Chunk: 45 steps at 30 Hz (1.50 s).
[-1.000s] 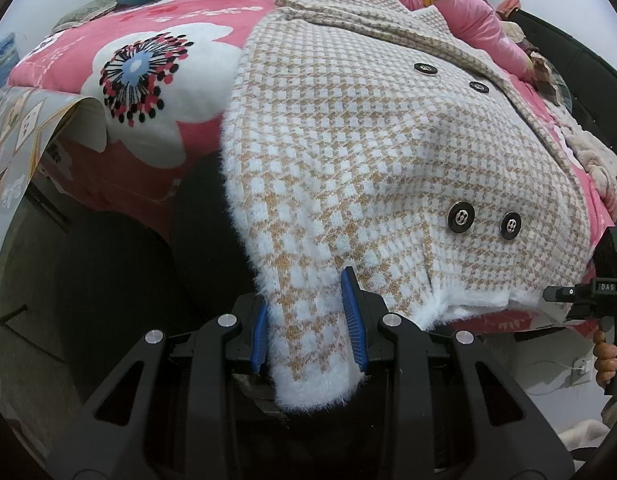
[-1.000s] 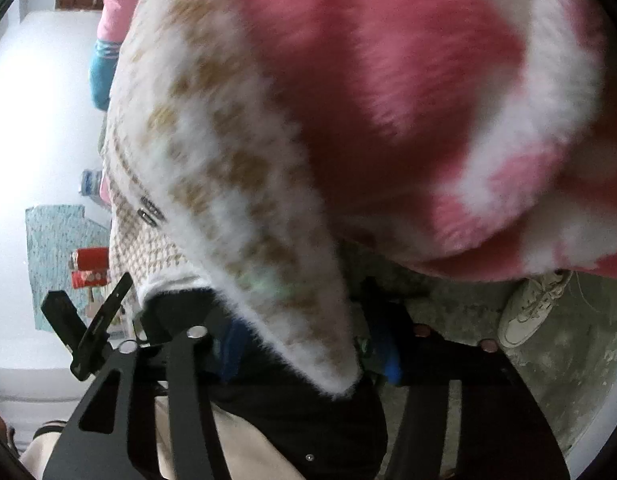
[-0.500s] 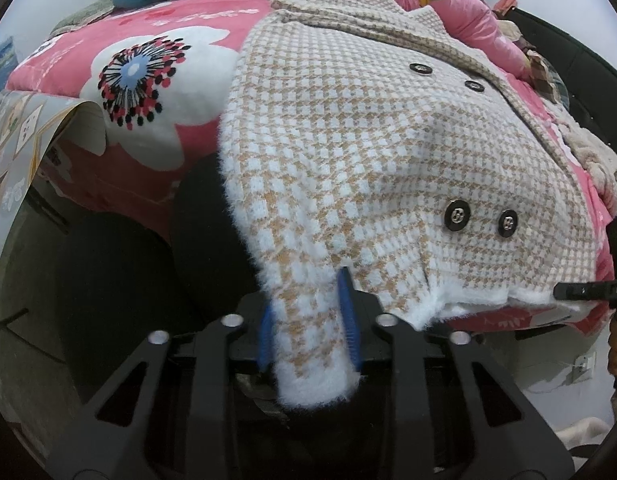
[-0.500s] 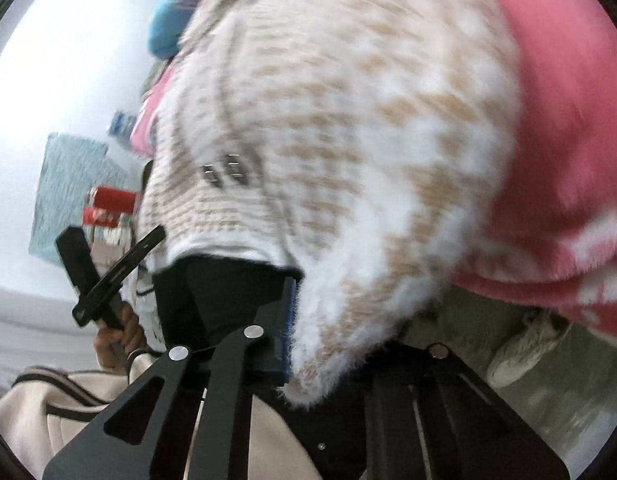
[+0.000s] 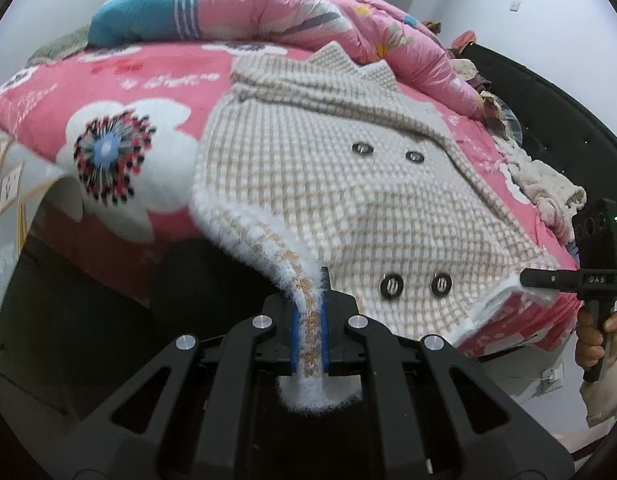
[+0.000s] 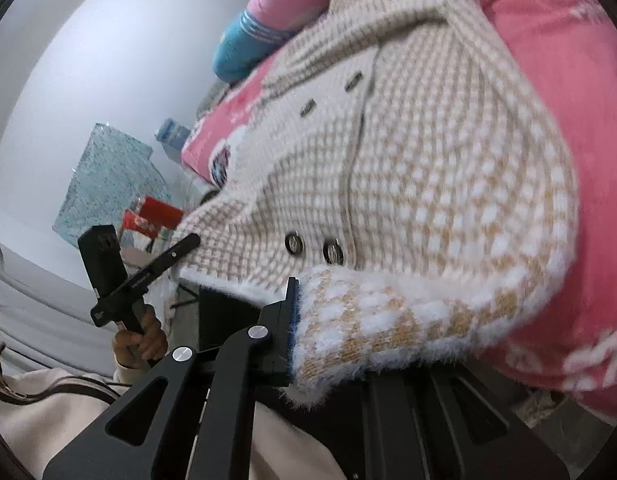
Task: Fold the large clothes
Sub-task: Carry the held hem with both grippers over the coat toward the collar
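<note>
A fuzzy beige-and-white houndstooth coat (image 5: pixel 348 200) with dark buttons lies face up on a pink flowered bed, collar at the far end. It also fills the right wrist view (image 6: pixel 428 168). My left gripper (image 5: pixel 309 332) is shut on the coat's near left hem corner, blue pads pinching the fabric. My right gripper (image 6: pixel 332 320) holds the near right hem corner; only its left finger (image 6: pixel 288 320) shows, the other is hidden under the fabric. The right gripper also shows in the left wrist view (image 5: pixel 548 280) at the hem.
The pink blanket (image 5: pixel 108 92) covers the bed. A rolled pink and blue quilt (image 5: pixel 228 12) lies behind the collar. Loose clothes (image 5: pixel 548 184) are piled at the bed's right side. A dark headboard (image 5: pixel 548 92) stands at the right. Red boxes (image 6: pixel 156 216) sit by the wall.
The left jaws have closed on the hem corner. Both grippers have lifted the hem, and the right view has swung up from the bed edge to the whole coat.
</note>
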{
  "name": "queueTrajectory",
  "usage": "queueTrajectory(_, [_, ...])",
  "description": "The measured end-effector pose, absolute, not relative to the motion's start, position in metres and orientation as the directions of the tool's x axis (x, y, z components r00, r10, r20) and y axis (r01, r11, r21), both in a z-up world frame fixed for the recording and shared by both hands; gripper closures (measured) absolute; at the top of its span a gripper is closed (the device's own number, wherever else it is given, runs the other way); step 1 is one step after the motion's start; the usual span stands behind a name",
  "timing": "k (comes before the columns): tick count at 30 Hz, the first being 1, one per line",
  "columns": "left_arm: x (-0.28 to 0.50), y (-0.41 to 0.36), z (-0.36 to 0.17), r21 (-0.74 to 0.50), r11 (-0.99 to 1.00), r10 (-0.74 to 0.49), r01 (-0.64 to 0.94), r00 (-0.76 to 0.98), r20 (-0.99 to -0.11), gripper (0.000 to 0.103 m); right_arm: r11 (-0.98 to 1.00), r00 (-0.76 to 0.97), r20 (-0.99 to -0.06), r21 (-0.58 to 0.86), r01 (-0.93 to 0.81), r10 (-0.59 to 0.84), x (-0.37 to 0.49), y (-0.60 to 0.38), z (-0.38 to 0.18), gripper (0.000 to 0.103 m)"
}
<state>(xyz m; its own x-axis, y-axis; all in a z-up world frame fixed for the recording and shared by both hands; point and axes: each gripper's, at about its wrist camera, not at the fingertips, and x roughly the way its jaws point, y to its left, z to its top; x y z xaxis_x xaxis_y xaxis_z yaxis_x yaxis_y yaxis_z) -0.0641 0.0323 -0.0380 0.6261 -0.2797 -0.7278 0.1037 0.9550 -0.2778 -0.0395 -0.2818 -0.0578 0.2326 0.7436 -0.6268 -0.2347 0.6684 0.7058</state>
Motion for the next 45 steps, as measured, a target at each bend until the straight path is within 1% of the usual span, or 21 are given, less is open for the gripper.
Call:
queueTrajectory(6, [-0.045,0.038,-0.021,-0.274,0.955,-0.277,0.111,0.655,-0.703,0.096,0.638,0.294,-0.572,0.731,-0.243,0.766,-0.021,-0.308,-0.041,0.094])
queueTrajectory(17, [-0.002,0.049,-0.001,-0.268,0.959,-0.259,0.093,0.673,-0.693,0.096,0.542,0.407,-0.435,0.817,-0.196,0.803,0.022,-0.327,-0.029,0.094])
queueTrajectory(24, [0.026,0.054,0.009,-0.269,0.959,-0.258,0.091,0.678,-0.689,0.096,0.507,0.465,-0.384,0.845,-0.171,0.798,0.046,-0.340,-0.026,0.094])
queueTrajectory(32, [0.060,0.056,0.010,-0.261,0.961,-0.253,0.091,0.668,-0.700,0.096,0.498,0.508,-0.366,0.855,-0.148,0.780,0.073,-0.349,-0.025,0.094])
queueTrajectory(45, [0.120,0.055,-0.002,-0.239,0.966,-0.247,0.100,0.634,-0.733,0.095,0.507,0.522,-0.381,0.854,-0.117,0.763,0.120,-0.356,-0.036,0.094])
